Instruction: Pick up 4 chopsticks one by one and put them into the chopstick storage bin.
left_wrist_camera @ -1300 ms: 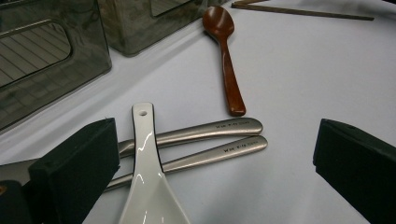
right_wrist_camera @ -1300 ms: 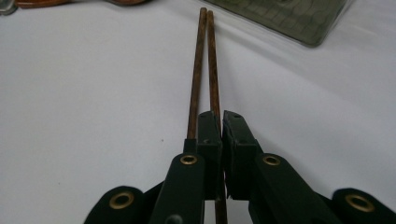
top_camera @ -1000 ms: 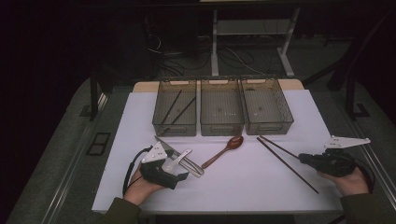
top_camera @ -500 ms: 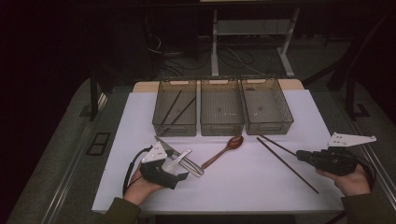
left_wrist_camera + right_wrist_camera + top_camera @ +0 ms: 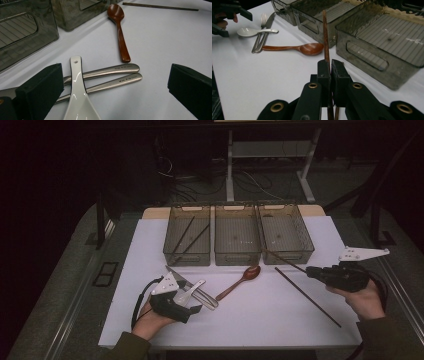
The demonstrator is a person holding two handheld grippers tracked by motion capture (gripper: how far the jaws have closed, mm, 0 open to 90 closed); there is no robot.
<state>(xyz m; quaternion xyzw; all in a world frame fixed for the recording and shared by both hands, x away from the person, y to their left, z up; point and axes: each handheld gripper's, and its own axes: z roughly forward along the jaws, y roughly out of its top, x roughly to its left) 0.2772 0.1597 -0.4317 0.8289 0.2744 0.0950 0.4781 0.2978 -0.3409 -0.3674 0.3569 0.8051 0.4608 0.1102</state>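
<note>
1. A dark chopstick (image 5: 324,35) sits clamped between the pads of the right claw (image 5: 329,65), its far end lifted toward the three bins (image 5: 239,237).
2. A second chopstick (image 5: 307,297) lies flat on the white worktop (image 5: 260,315), just beside that claw.
3. The left claw (image 5: 112,82) is released, its jaws spread wide over a white ceramic spoon (image 5: 78,95) crossing two steel handles (image 5: 112,75).
4. A wooden spoon (image 5: 120,32) lies between the two hands.

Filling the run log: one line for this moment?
right gripper: shut on chopstick | left gripper: open over white spoon | second chopstick: on table
</note>
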